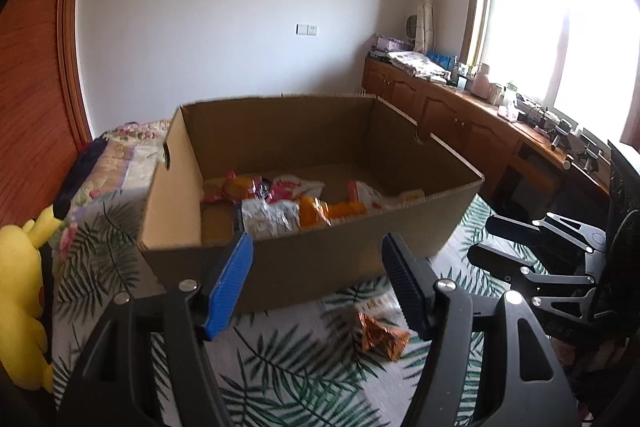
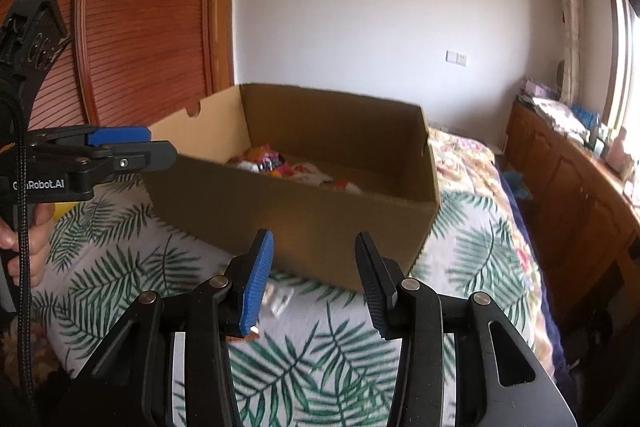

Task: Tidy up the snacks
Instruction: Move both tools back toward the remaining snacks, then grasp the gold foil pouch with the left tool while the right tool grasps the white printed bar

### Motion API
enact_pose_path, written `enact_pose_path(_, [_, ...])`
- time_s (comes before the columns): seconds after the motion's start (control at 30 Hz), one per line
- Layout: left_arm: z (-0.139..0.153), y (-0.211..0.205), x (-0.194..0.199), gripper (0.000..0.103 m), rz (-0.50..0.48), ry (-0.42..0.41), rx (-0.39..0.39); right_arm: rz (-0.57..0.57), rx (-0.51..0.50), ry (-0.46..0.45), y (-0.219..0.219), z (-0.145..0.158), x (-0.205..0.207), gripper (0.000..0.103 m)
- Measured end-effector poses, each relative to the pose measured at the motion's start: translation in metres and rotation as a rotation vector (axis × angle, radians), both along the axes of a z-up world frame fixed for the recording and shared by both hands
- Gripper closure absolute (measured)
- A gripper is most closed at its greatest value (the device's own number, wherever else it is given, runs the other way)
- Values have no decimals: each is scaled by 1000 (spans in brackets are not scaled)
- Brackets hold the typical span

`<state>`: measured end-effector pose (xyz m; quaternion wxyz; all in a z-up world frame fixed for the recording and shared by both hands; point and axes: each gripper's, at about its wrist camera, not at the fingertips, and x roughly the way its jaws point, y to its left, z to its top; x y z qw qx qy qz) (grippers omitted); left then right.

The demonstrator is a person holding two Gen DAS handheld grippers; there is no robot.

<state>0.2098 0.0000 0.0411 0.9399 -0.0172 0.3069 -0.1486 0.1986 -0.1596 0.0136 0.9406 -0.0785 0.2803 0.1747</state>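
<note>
An open cardboard box [image 1: 304, 267] [image 2: 296, 223] stands on the leaf-print bedsheet [image 1: 288, 367], with several snack packets [image 1: 276, 203] [image 2: 276, 167] lying in its bottom. In front of the box, an orange-brown snack packet [image 1: 380, 337] lies loose on the sheet, a pale packet [image 1: 376, 305] just behind it. My left gripper [image 1: 318, 239] [image 2: 160, 145] hovers before the box's near wall, open and holding nothing. My right gripper [image 2: 314, 235] [image 1: 482, 237] is beside it on the right, also open and holding nothing. A small clear wrapper [image 2: 280, 301] lies below the right gripper.
A yellow plush toy [image 1: 20, 291] sits at the bed's left side. Wooden wardrobe doors [image 2: 140, 27] stand behind the box. A long wooden cabinet [image 1: 460, 115] cluttered with items runs under the window at the right. A person's hand [image 2: 28, 247] holds the left gripper's handle.
</note>
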Motion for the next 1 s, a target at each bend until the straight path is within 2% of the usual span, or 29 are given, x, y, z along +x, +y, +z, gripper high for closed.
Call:
enact_pose_path(0.3, [-50, -25, 0, 35, -29, 119, 0, -34, 22, 61, -13, -27, -14, 60])
enact_pose_path(0.53, [-69, -47, 4, 36, -50, 164, 18, -43, 39, 95, -16, -42, -19, 60])
enact_pose_path(0.7, [-82, -59, 9, 40, -64, 218, 25, -43, 48, 116, -18, -51, -21, 60])
enact_pose_path(0.77, [-85, -62, 9, 46, -66, 229, 34, -42, 48, 123, -19, -53, -21, 60])
enact_pose_path(1.0, [-96, -68, 11, 48, -71, 259, 48, -42, 59, 135, -19, -57, -20, 60])
